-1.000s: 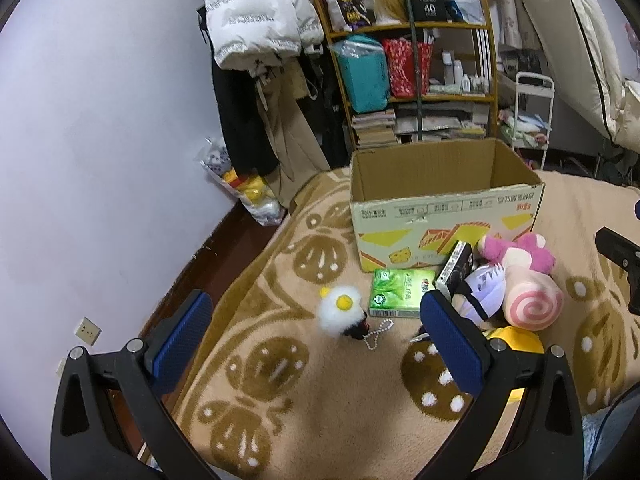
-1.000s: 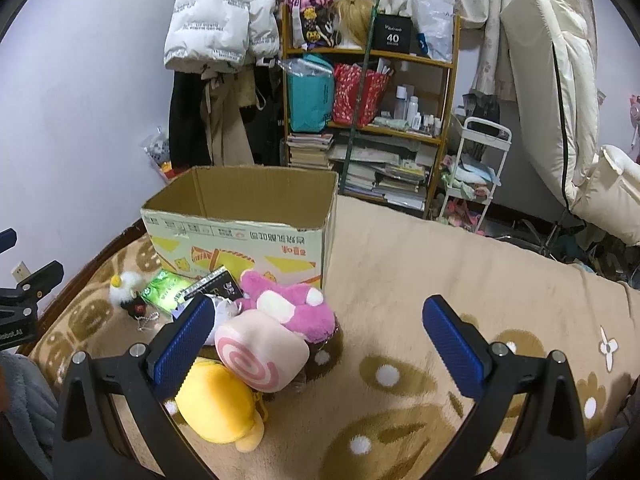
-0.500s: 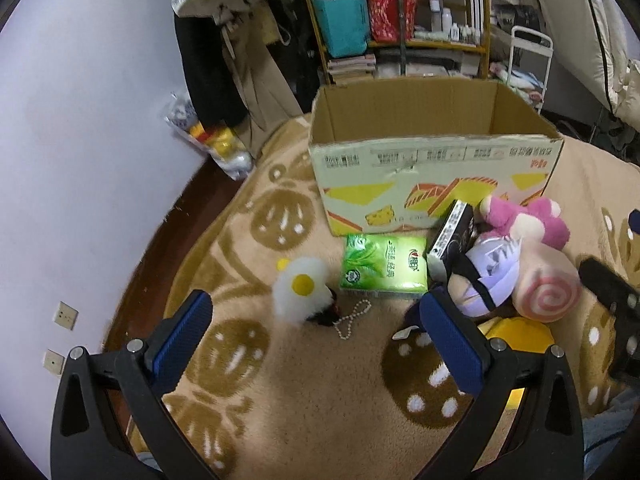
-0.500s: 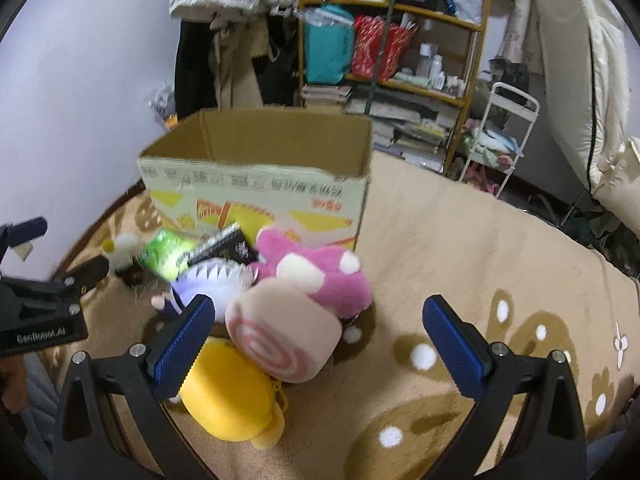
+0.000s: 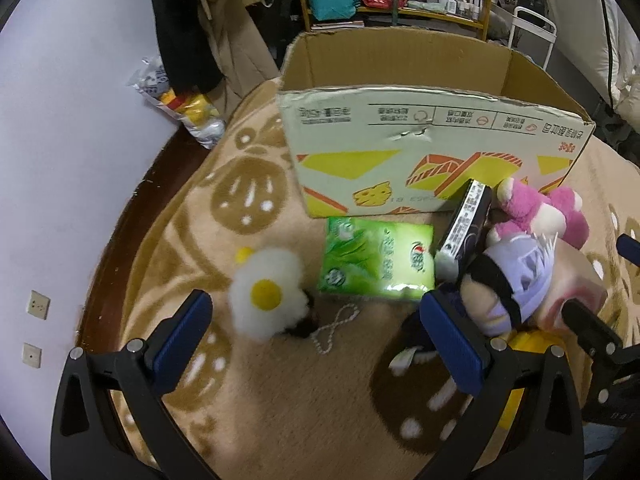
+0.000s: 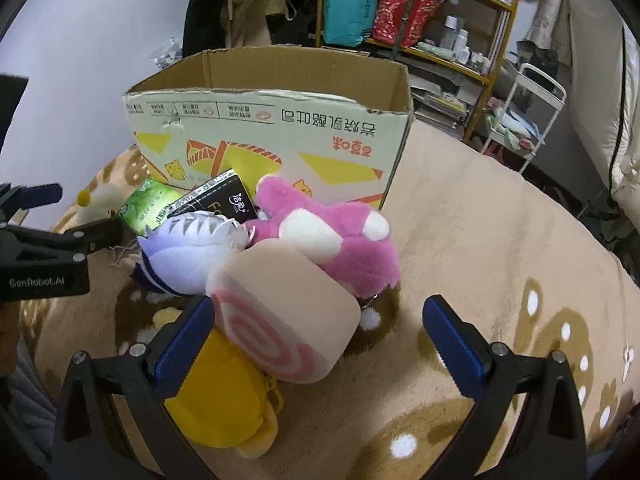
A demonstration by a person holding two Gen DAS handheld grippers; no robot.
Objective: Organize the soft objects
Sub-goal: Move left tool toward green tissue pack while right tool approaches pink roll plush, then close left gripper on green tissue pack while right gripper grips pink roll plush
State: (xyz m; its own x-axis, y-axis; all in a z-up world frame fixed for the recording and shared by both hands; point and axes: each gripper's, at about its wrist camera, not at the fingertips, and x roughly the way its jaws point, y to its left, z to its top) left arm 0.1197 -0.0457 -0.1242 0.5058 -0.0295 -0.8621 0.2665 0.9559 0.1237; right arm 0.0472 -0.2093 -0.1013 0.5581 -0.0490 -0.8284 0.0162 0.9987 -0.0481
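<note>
Left tongs (image 5: pixel 316 342): spread wide, grasping nothing, blue pads hovering above the tan blanket with brown pattern (image 5: pixel 280 408).
Right tongs (image 6: pixel 320 340): also spread wide and empty; left pad just beside the pink swirl-roll cushion (image 6: pixel 284 320).
Fluffy white fried-egg plush with yellow yolk (image 5: pixel 266 294): lies on the blanket between the left tongs' pads, nearer the left one; a small bead chain (image 5: pixel 334 330) trails beside it.
Green plastic tissue pack (image 5: pixel 378 258): flat on the blanket, just in front of the open cardboard box with yellow and orange print (image 5: pixel 420 152).
Black rectangular packet with white lettering (image 5: pixel 464 228): leans between the tissue pack and the plush pile.
Plush pile: the lavender round plush with a toothed mouth (image 6: pixel 192 248) touches the pink-and-cream stuffed animal (image 6: pixel 328 240); the swirl-roll cushion rests against both; the yellow plush (image 6: pixel 216 404) lies under the cushion's near end, behind the right tongs' left pad.
Box: upright, top open; inside not visible from either wrist view.
Background: wooden shelf with a teal bag and red bag (image 6: pixel 404 12), dark clothes hanging to its left (image 6: pixel 248 4), white wire cart (image 6: pixel 524 112) at right.
</note>
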